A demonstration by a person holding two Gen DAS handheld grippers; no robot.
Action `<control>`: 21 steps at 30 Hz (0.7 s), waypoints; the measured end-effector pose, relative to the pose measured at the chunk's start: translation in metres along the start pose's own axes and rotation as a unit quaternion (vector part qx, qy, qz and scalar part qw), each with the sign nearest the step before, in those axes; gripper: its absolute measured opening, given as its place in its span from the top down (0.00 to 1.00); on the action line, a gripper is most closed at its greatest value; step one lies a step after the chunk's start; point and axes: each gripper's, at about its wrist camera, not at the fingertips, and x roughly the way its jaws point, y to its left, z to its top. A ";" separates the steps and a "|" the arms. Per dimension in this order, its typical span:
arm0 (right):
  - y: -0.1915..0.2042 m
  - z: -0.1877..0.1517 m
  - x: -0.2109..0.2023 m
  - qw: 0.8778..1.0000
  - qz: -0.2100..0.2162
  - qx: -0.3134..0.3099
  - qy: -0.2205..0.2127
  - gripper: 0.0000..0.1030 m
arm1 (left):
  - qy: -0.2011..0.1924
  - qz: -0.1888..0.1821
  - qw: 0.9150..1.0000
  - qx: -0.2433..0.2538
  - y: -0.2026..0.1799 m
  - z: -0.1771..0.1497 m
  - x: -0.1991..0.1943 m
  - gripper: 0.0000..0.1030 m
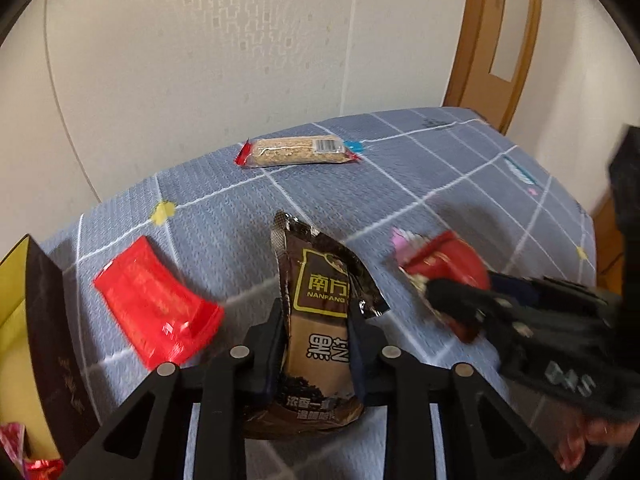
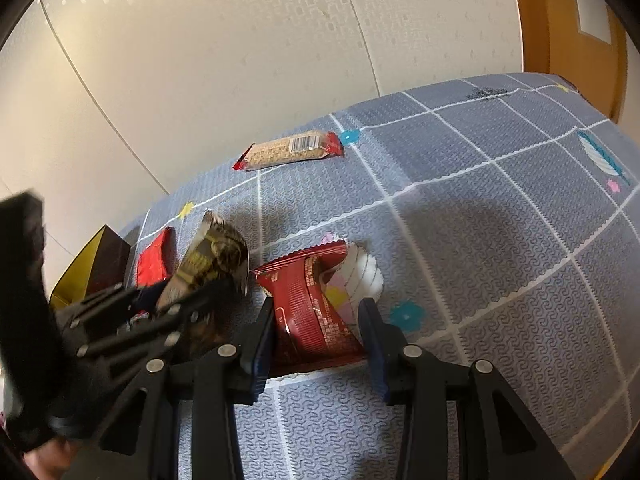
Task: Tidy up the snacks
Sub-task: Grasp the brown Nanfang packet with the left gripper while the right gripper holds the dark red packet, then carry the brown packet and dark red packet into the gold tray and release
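Left gripper (image 1: 318,344): both pads pressed against the sides of a brown sachet (image 1: 320,320), jaws nearly closed, the sachet standing up between them with its crimped top leaning left. Right gripper (image 2: 316,340): jaws part-way open around a dark red packet (image 2: 312,312); the left pad touches the packet's edge, while contact at the right pad cannot be confirmed. The packet lies on the cloth, its far end over a white printed patch.

Surface: a table under a grey-blue cloth (image 1: 440,184) with a white grid and small printed flowers and feathers. A flat red wrapper (image 1: 156,312) lies left of the sachet; a grain bar (image 1: 296,152) in clear film with red ends lies well apart, near the far edge. A dark box (image 1: 48,344) with a yellow lining stands at the left edge, just beside the red wrapper.

Room: cream patterned wall behind the table; a wooden door (image 1: 496,40) at the upper right.

Limits: the box is cut off by the frame, its contents glimpsed only as red foil; each gripper appears blurred in the other's view; the sachet's foot is hidden behind the left gripper's frame
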 end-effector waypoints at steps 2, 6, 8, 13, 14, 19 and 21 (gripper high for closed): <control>0.002 -0.001 0.002 1.000 -0.002 -0.001 0.002 0.60 | -0.002 -0.003 1.000 0.002 0.002 -0.005 -0.003 0.74; 0.006 -0.001 0.002 1.000 -0.003 -0.004 0.001 0.60 | -0.011 -0.011 1.000 -0.011 0.010 -0.013 -0.014 0.74; 0.008 -0.001 0.003 1.000 -0.003 -0.007 0.000 0.60 | -0.019 -0.019 0.999 -0.029 0.016 -0.016 -0.019 0.74; 0.013 -0.002 0.003 1.000 -0.003 -0.011 -0.003 0.60 | -0.046 -0.031 0.998 -0.035 0.024 -0.023 -0.042 0.74; 0.014 -0.002 0.003 1.000 -0.004 -0.012 -0.004 0.60 | -0.052 -0.031 0.998 -0.033 0.025 -0.025 -0.046 0.74; 0.020 -0.002 0.004 1.000 -0.001 -0.015 -0.008 0.60 | -0.083 -0.029 0.996 -0.033 0.038 -0.035 -0.070 0.74; 0.024 -0.003 0.003 1.000 0.001 -0.016 -0.010 0.60 | -0.097 -0.031 0.994 -0.042 0.048 -0.041 -0.080 0.74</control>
